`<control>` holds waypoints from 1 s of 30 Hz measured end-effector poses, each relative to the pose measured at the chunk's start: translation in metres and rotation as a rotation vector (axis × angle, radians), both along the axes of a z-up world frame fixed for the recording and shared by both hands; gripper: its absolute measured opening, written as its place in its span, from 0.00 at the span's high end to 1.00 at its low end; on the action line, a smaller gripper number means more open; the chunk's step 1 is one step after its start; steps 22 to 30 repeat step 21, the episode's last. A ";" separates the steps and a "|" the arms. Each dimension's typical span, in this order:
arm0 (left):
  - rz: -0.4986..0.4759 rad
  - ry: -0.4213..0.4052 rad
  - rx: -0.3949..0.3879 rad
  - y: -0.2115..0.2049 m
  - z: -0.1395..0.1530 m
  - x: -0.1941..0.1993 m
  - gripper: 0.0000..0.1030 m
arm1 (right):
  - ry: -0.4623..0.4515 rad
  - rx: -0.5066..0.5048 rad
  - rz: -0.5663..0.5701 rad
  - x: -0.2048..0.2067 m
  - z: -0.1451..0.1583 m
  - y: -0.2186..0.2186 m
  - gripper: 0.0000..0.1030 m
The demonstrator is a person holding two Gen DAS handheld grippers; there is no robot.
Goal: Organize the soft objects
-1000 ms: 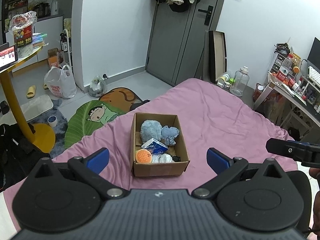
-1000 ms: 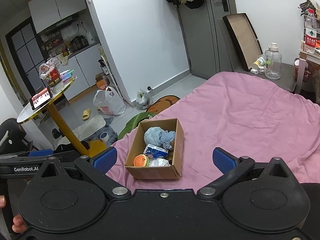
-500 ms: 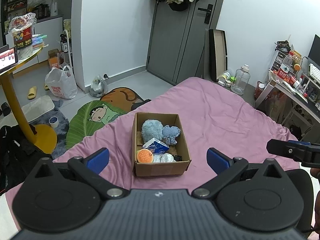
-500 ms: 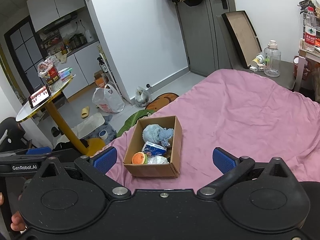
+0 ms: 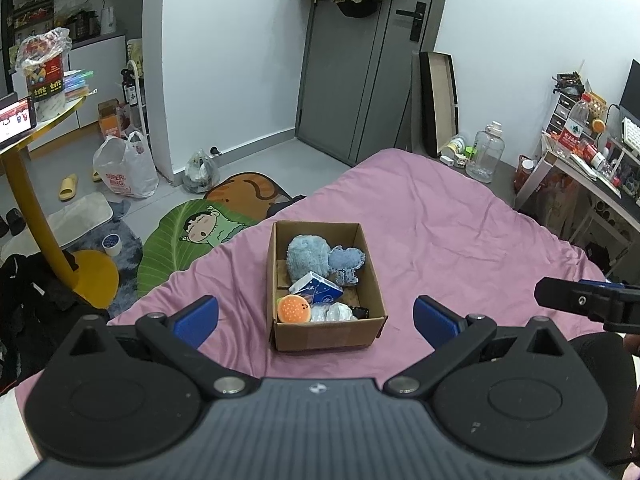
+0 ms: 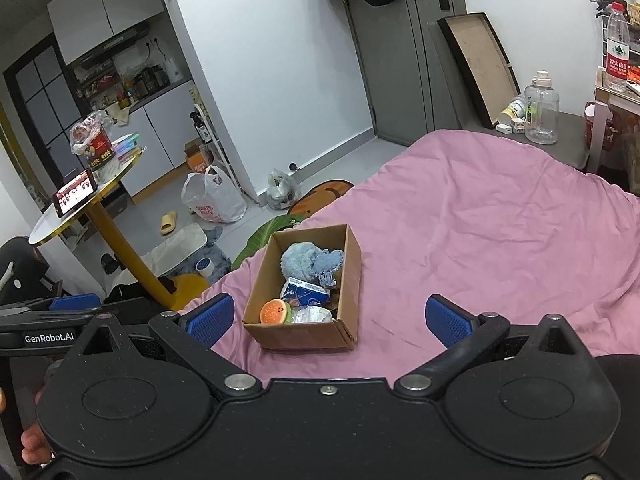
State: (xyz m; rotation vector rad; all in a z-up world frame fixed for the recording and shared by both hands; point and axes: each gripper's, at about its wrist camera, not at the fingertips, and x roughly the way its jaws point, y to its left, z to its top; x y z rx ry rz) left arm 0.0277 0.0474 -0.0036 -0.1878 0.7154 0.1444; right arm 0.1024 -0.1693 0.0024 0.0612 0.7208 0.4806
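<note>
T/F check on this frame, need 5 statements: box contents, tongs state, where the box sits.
1. Both tongs, left and right, are open and empty. True.
2. The cardboard box sits on the floor. False: it is on the pink bedspread.
3. The blue plush lies at the box's far end. True.
4. The burger toy lies outside the box. False: it is inside, at the near left corner.
5. The left tongs grip the box rim. False: they hang short of it.

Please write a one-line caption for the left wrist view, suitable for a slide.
Open left gripper above a pink bedsheet, facing a cardboard box holding a blue plush toy.
</note>
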 end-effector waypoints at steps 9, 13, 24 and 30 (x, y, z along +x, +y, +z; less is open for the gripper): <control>0.002 0.009 0.008 -0.003 -0.005 0.003 0.00 | 0.013 -0.001 0.000 0.002 -0.006 -0.002 0.00; -0.001 0.016 0.012 -0.006 -0.011 0.005 0.00 | 0.029 -0.008 -0.003 0.006 -0.012 -0.003 0.00; -0.001 0.040 0.017 -0.007 -0.019 0.012 0.00 | 0.057 -0.014 -0.009 0.013 -0.026 -0.003 0.00; -0.001 0.040 0.017 -0.007 -0.019 0.012 0.00 | 0.057 -0.014 -0.009 0.013 -0.026 -0.003 0.00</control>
